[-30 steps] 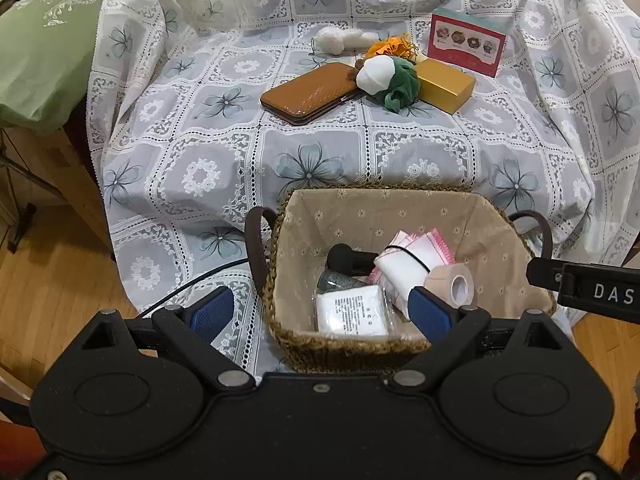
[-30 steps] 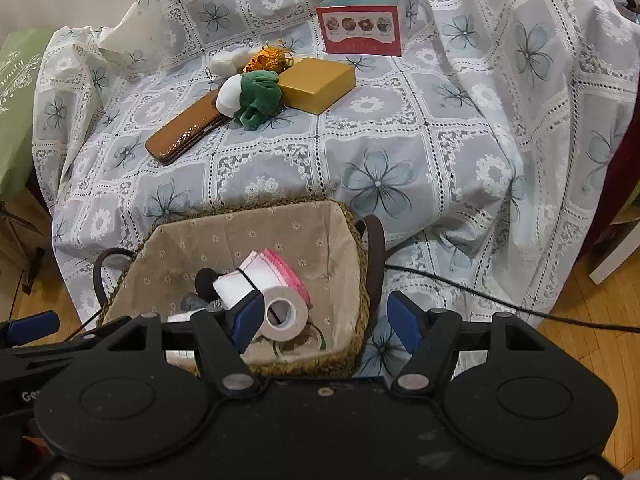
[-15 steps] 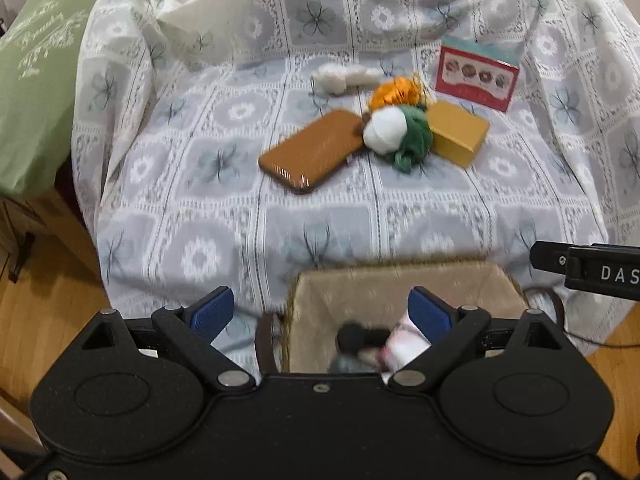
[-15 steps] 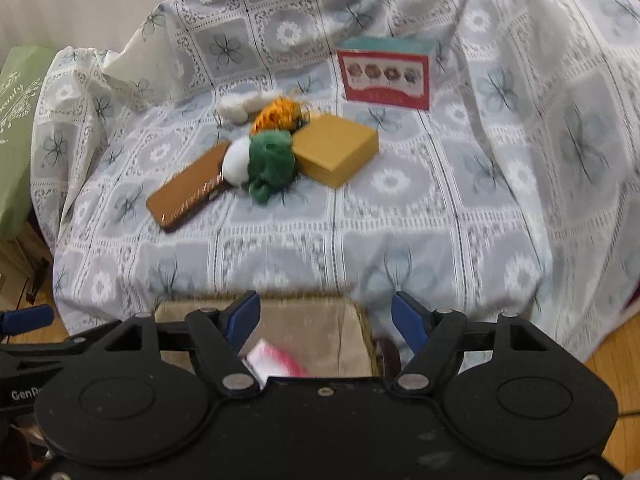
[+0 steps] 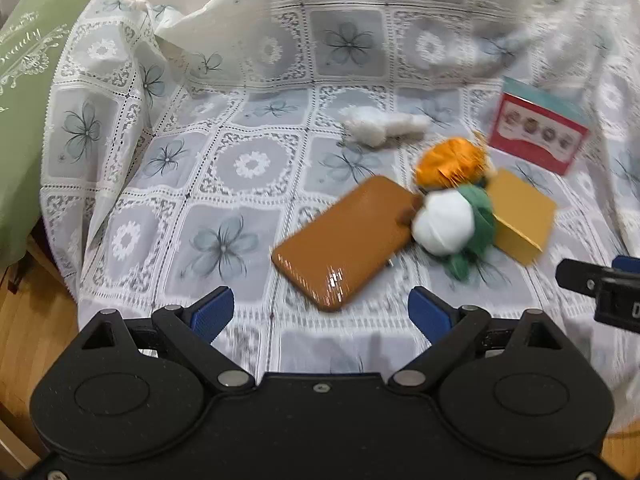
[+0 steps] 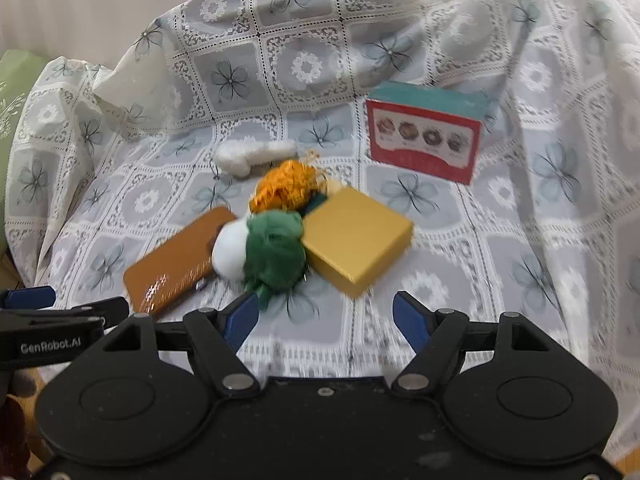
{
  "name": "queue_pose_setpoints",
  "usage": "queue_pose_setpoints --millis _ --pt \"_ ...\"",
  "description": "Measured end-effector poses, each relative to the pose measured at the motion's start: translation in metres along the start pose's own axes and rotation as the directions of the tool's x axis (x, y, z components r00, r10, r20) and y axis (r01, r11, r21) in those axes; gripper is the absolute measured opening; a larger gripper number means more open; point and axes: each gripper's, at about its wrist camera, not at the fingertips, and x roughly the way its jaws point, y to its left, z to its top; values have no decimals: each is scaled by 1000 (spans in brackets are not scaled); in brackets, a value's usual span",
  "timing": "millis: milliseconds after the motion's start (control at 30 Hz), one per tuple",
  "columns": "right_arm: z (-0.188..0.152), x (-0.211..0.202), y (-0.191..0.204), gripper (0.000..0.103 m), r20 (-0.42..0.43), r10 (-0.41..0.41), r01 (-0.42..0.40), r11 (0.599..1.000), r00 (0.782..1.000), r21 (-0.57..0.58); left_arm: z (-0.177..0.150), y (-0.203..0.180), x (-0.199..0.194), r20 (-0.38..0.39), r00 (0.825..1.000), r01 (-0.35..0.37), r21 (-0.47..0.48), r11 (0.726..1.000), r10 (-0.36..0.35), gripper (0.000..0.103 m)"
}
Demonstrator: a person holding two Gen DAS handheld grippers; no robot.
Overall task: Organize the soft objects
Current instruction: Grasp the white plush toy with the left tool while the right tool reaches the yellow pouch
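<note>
A green and white plush toy (image 6: 264, 256) (image 5: 450, 226) lies on the flowered cloth. An orange tinsel ball (image 6: 286, 188) (image 5: 450, 162) sits just behind it, and a white fluffy toy (image 6: 252, 156) (image 5: 382, 126) lies farther back. My right gripper (image 6: 322, 322) hovers just short of the green plush, open, with nothing between its blue pads. My left gripper (image 5: 320, 314) is open and empty too, in front of the brown case (image 5: 344, 242) (image 6: 174, 266). The basket is out of view.
A gold box (image 6: 356, 244) (image 5: 520, 216) touches the plush on its right. A red and teal carton (image 6: 426, 136) (image 5: 538, 136) stands behind. A green cushion (image 5: 24, 100) lies at the left. The cloth (image 5: 224, 168) drapes to a wooden floor (image 5: 32, 320).
Both grippers have moved forward from over the basket to over the cloth; the basket has dropped out of view. The right jaws have opened a little wider.
</note>
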Motion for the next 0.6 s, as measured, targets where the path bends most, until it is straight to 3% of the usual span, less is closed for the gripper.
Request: queue_pose_setpoints --millis 267,467,600 --pt "38 56 13 74 5 -30 31 997 1000 -64 27 10 40 -25 1000 -8 -54 998 7 91" --pt "67 101 23 74 8 -75 76 992 997 -98 30 10 52 -40 999 5 -44 999 -7 91" --pt "92 129 38 74 17 -61 63 990 998 -124 32 11 57 -44 999 11 -34 999 -13 91"
